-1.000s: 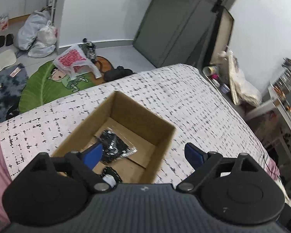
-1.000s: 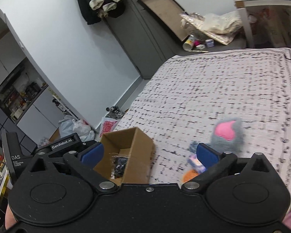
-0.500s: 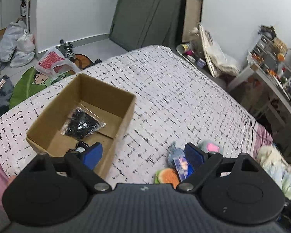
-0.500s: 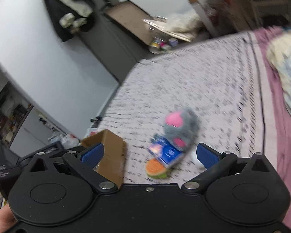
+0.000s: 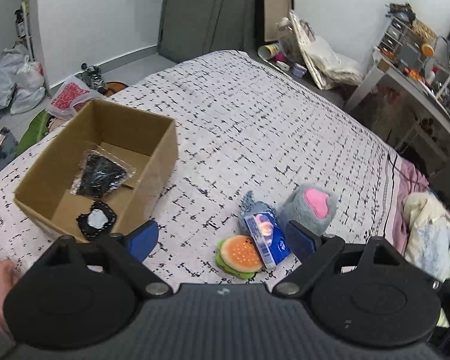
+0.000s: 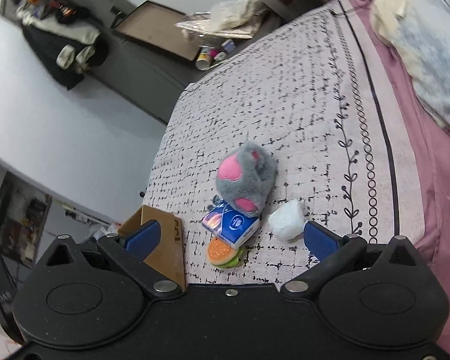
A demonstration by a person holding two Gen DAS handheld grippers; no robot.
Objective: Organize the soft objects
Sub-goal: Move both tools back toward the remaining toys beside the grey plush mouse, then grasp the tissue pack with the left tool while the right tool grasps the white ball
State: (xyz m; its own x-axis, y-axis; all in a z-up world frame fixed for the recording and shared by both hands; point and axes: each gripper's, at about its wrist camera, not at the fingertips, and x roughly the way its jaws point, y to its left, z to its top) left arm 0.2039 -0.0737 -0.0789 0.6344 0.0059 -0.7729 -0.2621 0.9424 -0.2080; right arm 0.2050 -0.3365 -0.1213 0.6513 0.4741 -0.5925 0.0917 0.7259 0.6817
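Both grippers' fingers spread, empty; plush paw [image 5: 310, 207], burger toy [image 5: 240, 255] beside cardboard box [image 5: 162, 162]

On the patterned bedspread [image 5: 255, 126] we found an open cardboard box [image 5: 162, 162] left of a burger plush [image 5: 238, 255], blue tissue pack [image 5: 267, 237] and grey paw plush [image 5: 312, 210], touching; two black packets [image 5: 100, 175] lay inside.

Bed w/ black-flecked white cover [image 5: 255, 114], pink sheet [image 6: 435, 180] at its edge. Gray door [image 5: 201, 9] behind. Plastic bags [image 5: 15, 81] on floor at left. Cluttered shelf unit [image 5: 420, 60] at right. Dark coat [image 6: 63, 48] hangs on wall.
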